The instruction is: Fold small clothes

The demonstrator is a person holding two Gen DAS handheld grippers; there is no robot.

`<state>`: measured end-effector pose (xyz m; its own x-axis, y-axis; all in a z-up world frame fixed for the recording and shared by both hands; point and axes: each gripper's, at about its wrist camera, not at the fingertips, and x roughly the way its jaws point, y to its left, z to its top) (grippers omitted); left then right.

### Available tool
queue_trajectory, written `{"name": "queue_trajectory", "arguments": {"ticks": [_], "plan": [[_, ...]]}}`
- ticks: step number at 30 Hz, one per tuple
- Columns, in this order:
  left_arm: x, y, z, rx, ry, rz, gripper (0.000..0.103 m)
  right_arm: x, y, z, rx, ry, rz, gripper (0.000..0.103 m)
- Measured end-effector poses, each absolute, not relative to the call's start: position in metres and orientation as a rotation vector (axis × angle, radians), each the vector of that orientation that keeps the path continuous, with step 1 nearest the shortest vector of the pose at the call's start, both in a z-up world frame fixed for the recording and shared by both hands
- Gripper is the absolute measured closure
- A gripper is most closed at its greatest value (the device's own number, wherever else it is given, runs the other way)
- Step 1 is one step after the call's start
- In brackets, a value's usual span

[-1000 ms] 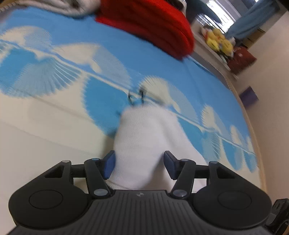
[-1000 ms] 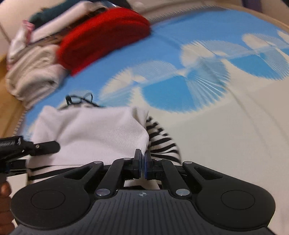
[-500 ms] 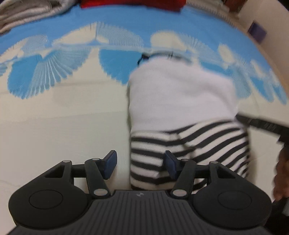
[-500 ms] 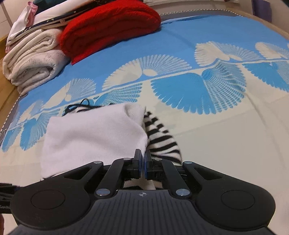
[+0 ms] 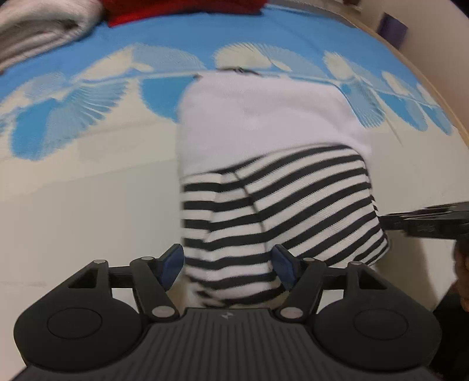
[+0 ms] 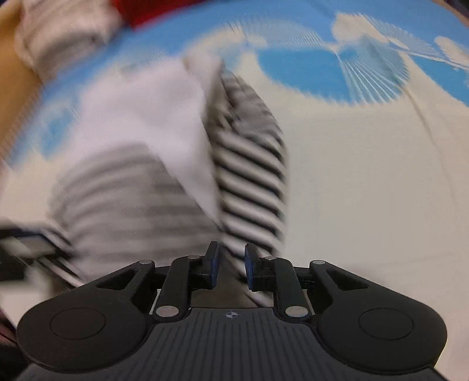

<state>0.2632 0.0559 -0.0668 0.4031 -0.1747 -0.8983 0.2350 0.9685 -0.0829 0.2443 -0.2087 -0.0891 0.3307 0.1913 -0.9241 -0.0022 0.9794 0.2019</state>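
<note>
A small garment, white at its far half (image 5: 263,117) and black-and-white striped at its near half (image 5: 278,211), lies folded on the blue and cream patterned cloth (image 5: 73,205). My left gripper (image 5: 228,263) is at the striped near end, jaws opening, with that end between the pads but not pinched. My right gripper (image 6: 231,262) hangs low over the garment's right striped edge (image 6: 252,175); its jaws are opening and a strip of cloth shows in the narrow gap. The right wrist view is heavily blurred. The right gripper's black finger (image 5: 425,222) enters the left wrist view beside the garment.
A red folded knit (image 5: 176,8) and folded pale towels (image 5: 38,32) lie at the far edge of the cloth. A purple object (image 5: 392,27) stands beyond the table's curved rim. A hand (image 5: 461,263) shows at the right border. A wooden surface (image 6: 11,73) lies left.
The left gripper has drawn back from the white part to the striped near end and rolled. The right gripper's pads, shut before, have parted, and it has sunk closer to the garment.
</note>
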Motion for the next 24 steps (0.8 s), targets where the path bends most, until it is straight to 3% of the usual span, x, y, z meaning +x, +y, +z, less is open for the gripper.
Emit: {"name": "queue_trajectory", "arguments": {"ticks": [3,6,9,11,18,24], "plan": [[0.244,0.068,-0.034,0.056,1.043,-0.204,0.017,0.23,-0.224,-0.063,0.173,1.115,0.075,0.084],[0.21,0.074,0.002,0.034,0.921,-0.188,0.015,0.203,-0.232,-0.024,0.148,0.944,0.081,0.083],[0.17,0.075,0.024,0.0,0.826,-0.177,0.002,0.167,-0.238,0.012,0.144,0.783,0.095,0.067],[0.141,0.068,0.03,-0.023,0.766,-0.176,0.001,0.145,-0.241,0.031,0.166,0.705,0.08,0.046],[0.068,0.039,0.014,-0.144,0.741,-0.123,0.001,0.065,-0.225,0.053,0.212,0.602,0.101,0.038],[0.062,0.025,0.0,-0.069,0.713,-0.104,0.001,0.044,-0.186,0.039,0.086,0.655,0.112,0.033]]}}
